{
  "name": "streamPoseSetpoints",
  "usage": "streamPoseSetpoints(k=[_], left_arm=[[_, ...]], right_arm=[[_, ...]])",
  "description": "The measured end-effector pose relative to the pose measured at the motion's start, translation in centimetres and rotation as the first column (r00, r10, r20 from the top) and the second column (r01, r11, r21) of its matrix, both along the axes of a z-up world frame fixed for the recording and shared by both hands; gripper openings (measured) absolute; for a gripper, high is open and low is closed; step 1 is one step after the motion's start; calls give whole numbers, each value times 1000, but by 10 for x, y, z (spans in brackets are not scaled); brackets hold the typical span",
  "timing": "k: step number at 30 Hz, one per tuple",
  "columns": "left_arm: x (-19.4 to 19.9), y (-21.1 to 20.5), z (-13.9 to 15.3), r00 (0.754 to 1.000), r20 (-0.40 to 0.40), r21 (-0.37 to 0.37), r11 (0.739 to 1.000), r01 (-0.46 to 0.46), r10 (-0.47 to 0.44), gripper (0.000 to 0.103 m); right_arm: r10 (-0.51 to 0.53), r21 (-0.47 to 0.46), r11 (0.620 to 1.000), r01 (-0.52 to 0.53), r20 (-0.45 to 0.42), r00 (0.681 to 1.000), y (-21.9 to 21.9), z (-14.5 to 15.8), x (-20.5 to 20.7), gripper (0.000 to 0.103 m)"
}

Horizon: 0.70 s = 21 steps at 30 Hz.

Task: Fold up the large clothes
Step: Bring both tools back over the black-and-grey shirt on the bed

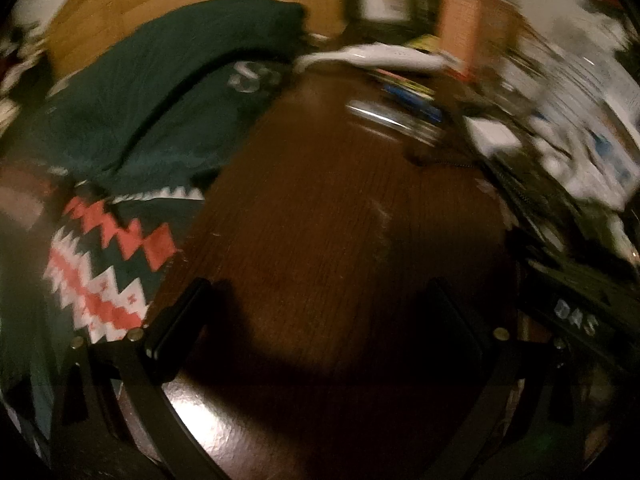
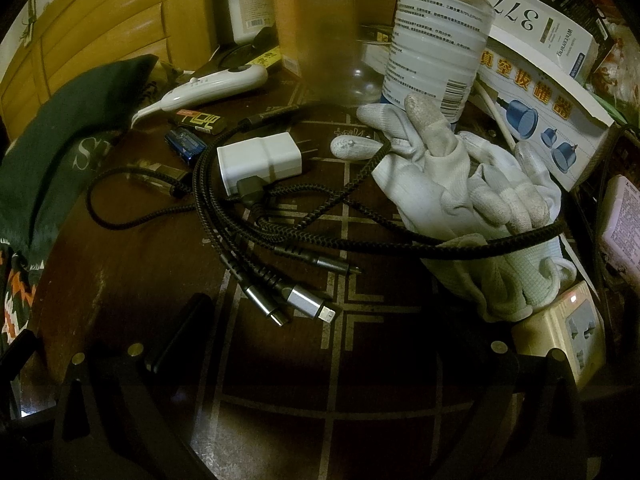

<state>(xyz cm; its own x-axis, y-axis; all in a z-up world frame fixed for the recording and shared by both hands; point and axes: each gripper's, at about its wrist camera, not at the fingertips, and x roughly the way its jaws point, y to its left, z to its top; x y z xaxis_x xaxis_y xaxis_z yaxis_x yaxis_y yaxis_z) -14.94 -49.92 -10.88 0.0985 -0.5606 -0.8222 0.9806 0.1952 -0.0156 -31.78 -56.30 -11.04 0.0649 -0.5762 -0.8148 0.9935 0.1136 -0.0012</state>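
A dark green garment (image 1: 160, 120) with a red and white zigzag band lies bunched on the left of a dark wooden table (image 1: 312, 232). The left wrist view is blurred. My left gripper (image 1: 320, 320) is open over bare wood to the right of the garment, with nothing between its fingers. In the right wrist view the same green garment (image 2: 68, 148) shows at the left edge, with white lettering on it. My right gripper (image 2: 320, 328) is open above the table, close to the cable plugs, holding nothing.
Braided black charging cables (image 2: 280, 216) and a white plug adapter (image 2: 260, 160) lie mid-table. White gloves (image 2: 480, 188), a clear bottle (image 2: 436, 36), boxes (image 2: 544, 92), a white handheld device (image 2: 212, 88) and a power strip (image 2: 568, 328) crowd the back and right. A wooden cabinet (image 2: 92, 36) stands behind.
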Motion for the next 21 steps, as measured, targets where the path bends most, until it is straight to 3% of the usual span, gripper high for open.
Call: streamPoseSetpoints(k=[2,3,6,8,11,13,14,15,17,19,21], left_arm=[[0,17,7,995,-74,11,997,70,-69,103],[2,32,16,990,-108,-22,996,90,-92,103],[19,91,54,984,-156,-156,986,58,-83,103],[39,133,80,980,-196,-248,969,-5,-45,103],[76,207,129,966,-250,-374,913,-160,67,103],[97,261,165,950,-281,-457,851,-260,139,103],[108,296,187,934,-312,-503,804,-318,174,103],[112,315,200,923,-331,-521,777,-353,197,103],[116,353,226,909,-348,-564,723,-399,230,103],[114,390,245,891,-398,-596,677,-432,218,103],[107,406,250,879,-430,-599,662,-450,208,103]], right_arm=[[72,19,997,-72,-3,997,-1,0,3,103],[118,38,992,-118,-1,993,-1,1,5,103],[250,43,966,-254,80,965,9,11,10,102],[309,-36,951,-307,74,948,29,34,16,102],[420,-217,890,-401,47,906,73,81,30,103],[517,-366,803,-470,36,856,113,117,45,103],[553,-412,767,-493,34,832,127,129,52,103],[599,-452,727,-517,50,799,143,140,61,103],[711,-486,667,-565,189,677,166,155,82,103],[797,-506,600,-619,310,519,192,160,111,103],[849,-514,525,-678,364,382,224,157,147,103]])
